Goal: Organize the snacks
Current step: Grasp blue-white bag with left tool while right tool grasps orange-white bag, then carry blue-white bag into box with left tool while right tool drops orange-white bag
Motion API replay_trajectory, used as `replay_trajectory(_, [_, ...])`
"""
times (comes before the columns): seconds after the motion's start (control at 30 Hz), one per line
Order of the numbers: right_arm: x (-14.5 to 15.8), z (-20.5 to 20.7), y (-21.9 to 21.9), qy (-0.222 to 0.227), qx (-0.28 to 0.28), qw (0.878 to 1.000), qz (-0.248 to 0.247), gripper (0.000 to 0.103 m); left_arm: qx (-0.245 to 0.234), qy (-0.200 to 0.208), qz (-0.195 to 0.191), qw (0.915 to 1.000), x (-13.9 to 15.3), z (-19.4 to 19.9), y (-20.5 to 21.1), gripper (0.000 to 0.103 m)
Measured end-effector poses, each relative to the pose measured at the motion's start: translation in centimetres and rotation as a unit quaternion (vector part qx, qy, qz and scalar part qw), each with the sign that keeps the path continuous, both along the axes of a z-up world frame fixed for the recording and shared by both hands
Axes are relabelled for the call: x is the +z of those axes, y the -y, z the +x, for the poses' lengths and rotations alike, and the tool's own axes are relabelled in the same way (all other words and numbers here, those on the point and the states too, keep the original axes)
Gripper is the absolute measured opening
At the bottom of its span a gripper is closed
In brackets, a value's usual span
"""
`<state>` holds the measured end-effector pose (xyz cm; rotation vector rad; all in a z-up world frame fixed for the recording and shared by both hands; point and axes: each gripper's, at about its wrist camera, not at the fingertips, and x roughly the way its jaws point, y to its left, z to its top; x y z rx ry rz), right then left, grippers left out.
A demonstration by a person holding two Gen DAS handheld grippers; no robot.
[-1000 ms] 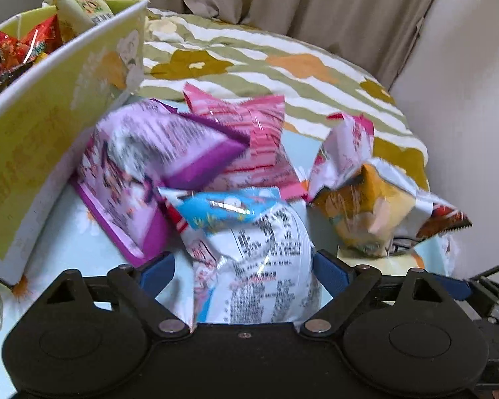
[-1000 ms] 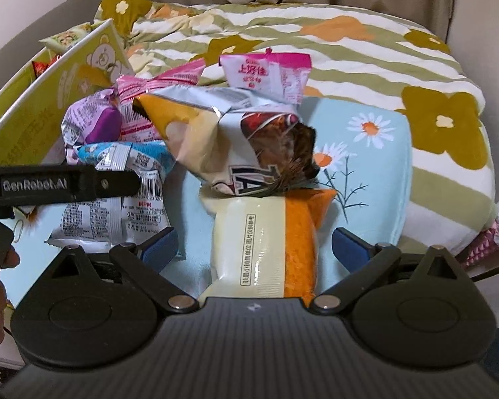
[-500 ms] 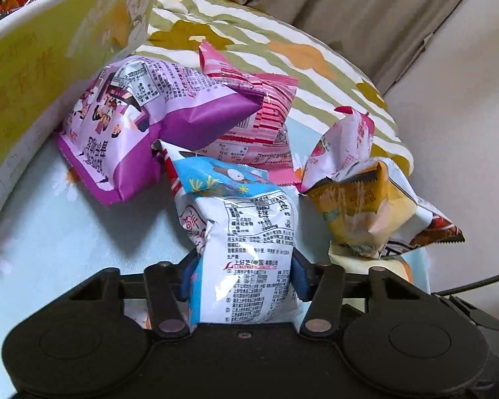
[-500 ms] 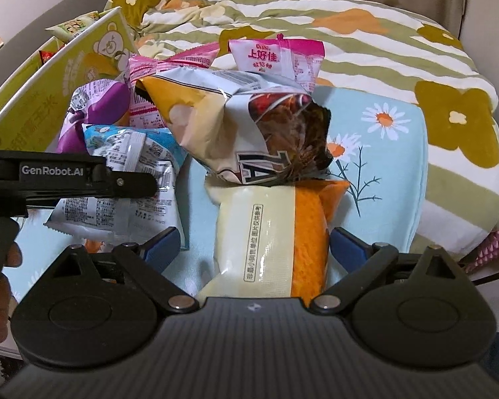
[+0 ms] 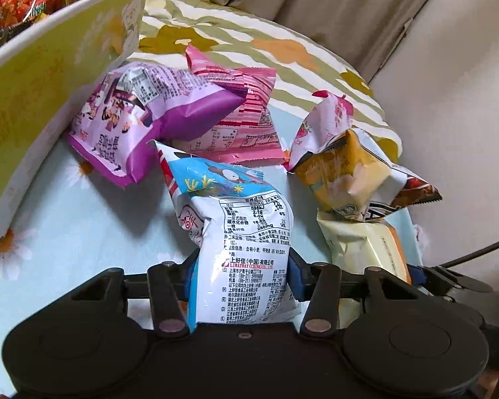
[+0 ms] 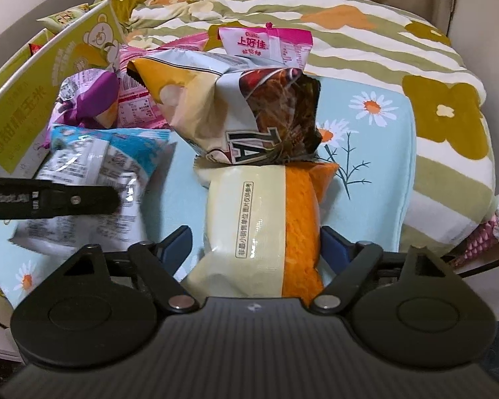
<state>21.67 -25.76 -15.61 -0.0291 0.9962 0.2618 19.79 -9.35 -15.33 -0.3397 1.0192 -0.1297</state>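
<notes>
Left gripper (image 5: 243,274) is pinching the blue-and-white snack bag (image 5: 239,239) at its lower end, pads squeezed into both sides, bag standing up off the daisy cloth (image 5: 83,232); looks gripped low so it can be lifted clear of the pile. Yellow-green box (image 5: 50,76) sits just left, already holding some packets, so likely the drop spot. Right gripper (image 6: 254,249) straddles the cream-and-orange packet (image 6: 259,219), jaws closing but the left pad not yet touching it. That packet lies flat, its far end tucked under the crumpled yellow-brown bag (image 6: 236,113), so pulling may drag that along. Purple bag (image 5: 143,116) and pink bag (image 5: 239,113) wait near the box.
</notes>
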Motion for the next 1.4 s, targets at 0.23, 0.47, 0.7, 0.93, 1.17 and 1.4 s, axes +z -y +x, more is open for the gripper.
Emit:
replay_trajectory(0.23, [0.2,-0.6,-0.1,-0.006,-0.011,1.0,-0.009,0.08,-0.015,0.009,0.002,0.9998,1.1,-1.1,-0.1,0.055])
replay_trajectory(0.47, [1.7,-2.3,-0.9,-0.012,-0.015,1.0,0.001,0.079,-0.026,0.032,0.006,0.9991,3.7,-2.8,-1.2,0.055])
replay_trajectory(0.7, [5.1,-3.6,-2.9,0.014,-0.001,1.0,0.024,0.079,-0.017,0.069,0.01,0.9974,7.2,-3.6,-3.2,0.055])
replay_trajectory(0.93, [9.6,-3.6,-6.3,0.051,0.021,0.997,0.051,0.079,0.013,0.12,0.014,0.9926,11.5,-4.7,-7.7,0.055])
replay_trajectory(1.17, [13.7,-2.4,-12.3,0.084,0.027,0.993,0.079,0.079,0.031,0.144,0.037,0.9883,15.0,-3.9,-15.5,0.055])
replay_trajectory(1.4, [16.0,0.3,-20.0,0.099,0.036,0.99,0.089,0.079,0.038,0.142,0.042,0.9882,16.3,-0.6,-23.6,0.055])
